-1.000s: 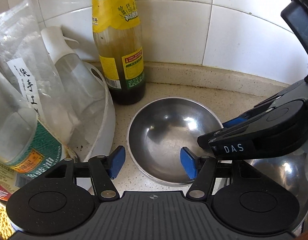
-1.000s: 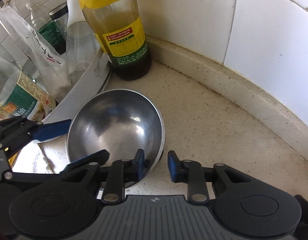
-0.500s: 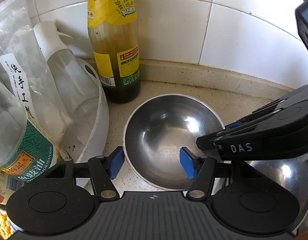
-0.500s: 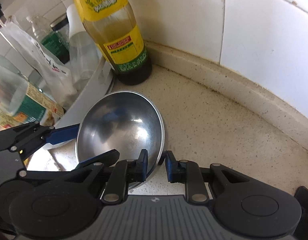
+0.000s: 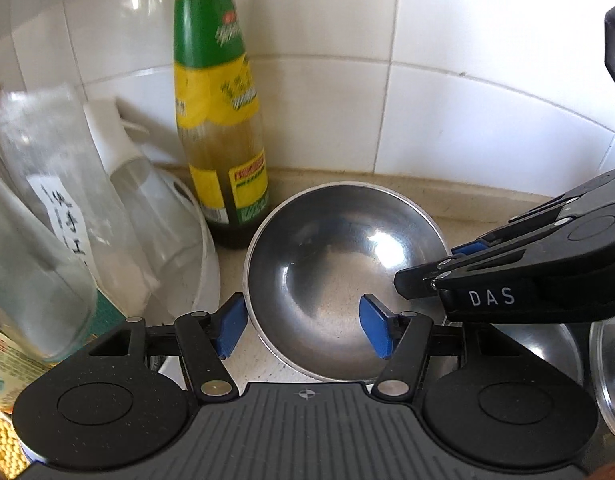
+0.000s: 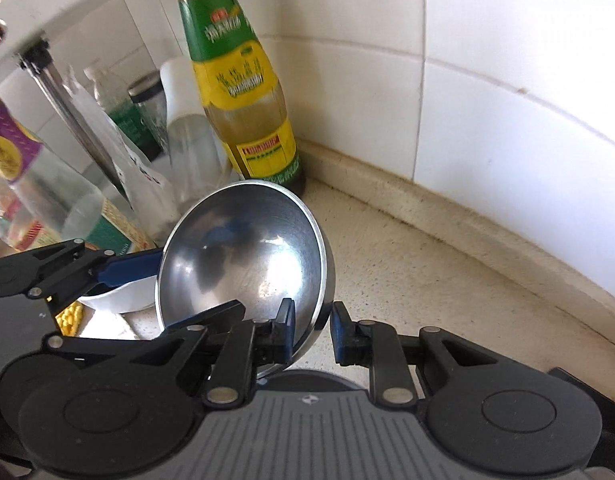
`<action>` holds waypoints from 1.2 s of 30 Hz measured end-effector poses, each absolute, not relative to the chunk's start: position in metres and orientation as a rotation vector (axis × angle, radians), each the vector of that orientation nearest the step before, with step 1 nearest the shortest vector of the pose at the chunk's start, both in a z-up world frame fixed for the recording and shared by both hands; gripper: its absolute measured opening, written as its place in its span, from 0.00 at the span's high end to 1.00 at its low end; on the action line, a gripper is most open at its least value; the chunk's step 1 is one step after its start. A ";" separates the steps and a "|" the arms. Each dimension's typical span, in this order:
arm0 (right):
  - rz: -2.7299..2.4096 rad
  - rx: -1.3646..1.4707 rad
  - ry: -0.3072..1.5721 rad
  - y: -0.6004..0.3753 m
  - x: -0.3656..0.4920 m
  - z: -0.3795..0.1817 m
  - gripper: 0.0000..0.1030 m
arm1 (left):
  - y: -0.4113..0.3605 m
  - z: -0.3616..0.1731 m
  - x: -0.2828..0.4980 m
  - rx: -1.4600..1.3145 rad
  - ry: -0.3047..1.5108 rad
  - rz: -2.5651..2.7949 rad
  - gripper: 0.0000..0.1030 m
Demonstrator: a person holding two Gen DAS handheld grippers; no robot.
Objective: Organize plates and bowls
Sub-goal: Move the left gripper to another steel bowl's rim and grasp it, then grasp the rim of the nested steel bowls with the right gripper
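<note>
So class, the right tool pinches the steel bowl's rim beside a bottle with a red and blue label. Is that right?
Not quite. The right tool does pinch the rim of the steel bowl, but the bottle beside it has a green and yellow label, not red and blue. The right wrist view shows this clearly.

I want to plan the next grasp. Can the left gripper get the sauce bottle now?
Probably not directly: the steel bowl, pinched at its rim by the right gripper, sits between the open left gripper and the sauce bottle.

Bright daylight, motion blur, fisheye warp
</note>
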State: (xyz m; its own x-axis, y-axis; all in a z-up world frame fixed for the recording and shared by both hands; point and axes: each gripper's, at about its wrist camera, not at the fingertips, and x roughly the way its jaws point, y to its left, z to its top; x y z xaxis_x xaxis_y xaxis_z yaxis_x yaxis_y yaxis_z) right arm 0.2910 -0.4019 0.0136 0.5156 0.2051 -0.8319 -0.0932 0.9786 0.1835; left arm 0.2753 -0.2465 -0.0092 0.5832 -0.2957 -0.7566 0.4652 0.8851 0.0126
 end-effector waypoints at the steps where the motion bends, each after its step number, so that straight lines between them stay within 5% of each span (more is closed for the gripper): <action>1: 0.175 0.122 1.006 -0.402 0.287 0.017 0.72 | -0.247 -0.005 0.272 0.223 0.830 -0.452 0.33; 13: 0.096 0.092 0.962 -0.396 0.234 0.051 0.72 | -0.249 0.034 0.228 0.252 0.745 -0.507 0.32; 36: 0.012 0.146 1.084 -0.411 0.200 0.016 0.72 | -0.265 0.009 0.197 0.322 0.818 -0.619 0.30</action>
State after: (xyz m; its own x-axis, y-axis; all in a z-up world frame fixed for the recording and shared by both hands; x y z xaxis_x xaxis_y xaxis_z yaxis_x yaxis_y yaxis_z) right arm 0.1997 -0.4109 0.0160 0.4685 0.0817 -0.8797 0.0615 0.9903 0.1248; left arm 0.1968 -0.2646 0.0095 0.5225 -0.3868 -0.7598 0.6259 0.7792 0.0337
